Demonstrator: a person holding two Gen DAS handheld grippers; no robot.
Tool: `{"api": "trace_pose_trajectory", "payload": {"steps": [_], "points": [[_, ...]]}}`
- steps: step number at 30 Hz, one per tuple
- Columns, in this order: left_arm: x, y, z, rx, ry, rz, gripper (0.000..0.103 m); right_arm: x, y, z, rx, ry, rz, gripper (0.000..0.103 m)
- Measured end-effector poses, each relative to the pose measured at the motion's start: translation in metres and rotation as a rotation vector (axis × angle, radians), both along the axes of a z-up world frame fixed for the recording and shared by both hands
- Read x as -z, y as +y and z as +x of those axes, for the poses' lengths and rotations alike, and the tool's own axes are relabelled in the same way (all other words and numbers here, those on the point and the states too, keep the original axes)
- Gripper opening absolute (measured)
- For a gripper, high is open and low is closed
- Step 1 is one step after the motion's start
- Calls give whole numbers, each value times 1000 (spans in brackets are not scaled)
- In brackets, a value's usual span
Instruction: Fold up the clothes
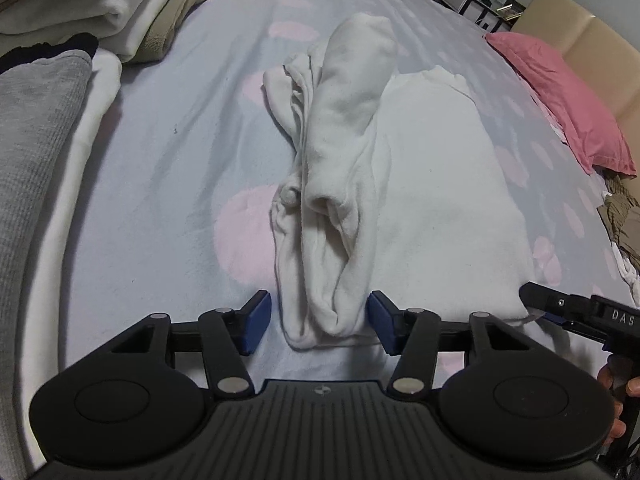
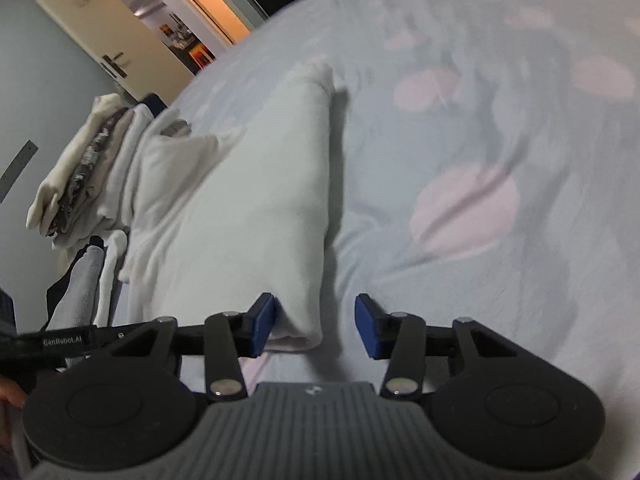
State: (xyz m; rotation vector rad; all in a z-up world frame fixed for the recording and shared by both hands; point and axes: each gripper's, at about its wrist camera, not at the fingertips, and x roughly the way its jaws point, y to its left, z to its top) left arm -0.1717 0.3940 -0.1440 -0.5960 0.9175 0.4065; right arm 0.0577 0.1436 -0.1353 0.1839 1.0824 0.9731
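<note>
A white garment (image 1: 420, 200) lies partly folded on the bed, with a bunched sleeve (image 1: 340, 128) folded over its left side. My left gripper (image 1: 319, 322) is open, its blue pads on either side of the garment's near bunched edge. The right gripper shows at the right edge of the left wrist view (image 1: 536, 304), at the garment's near right corner. In the right wrist view the garment (image 2: 248, 208) runs away from me. My right gripper (image 2: 315, 330) is open, with the garment's folded corner just inside its left pad (image 2: 264, 328).
The bed has a pale blue sheet with pink spots (image 1: 168, 160). A stack of folded clothes (image 1: 120, 4) and a grey knit item (image 1: 36, 140) lie at the left. A pink pillow (image 1: 560, 96) lies at the right by the headboard. A door (image 2: 108, 40) stands beyond the bed.
</note>
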Motion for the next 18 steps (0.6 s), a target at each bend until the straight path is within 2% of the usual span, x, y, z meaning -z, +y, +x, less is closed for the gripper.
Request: {"api": "trace_pose_trajectory", "payload": {"steps": [4,5,8,10,12,18], "points": [[4,1,3,4,-22,16,52,8,12,6,3,49,24,49],[4,0,4,9,-25,29,51,9,15,6,3,52,24,45],[1,-3,7,23,-36,57,39,12,21,7,0,65,29,30],[-1,-3,9,29,-49,48,21,12,21,7,2,75,34,24],[-5,-4,12,31,-42,43,16,8,22,6,9,77,34,19],[-24,-11,12,28,-20,35,14,-19,20,5,2,57,8,16]]}}
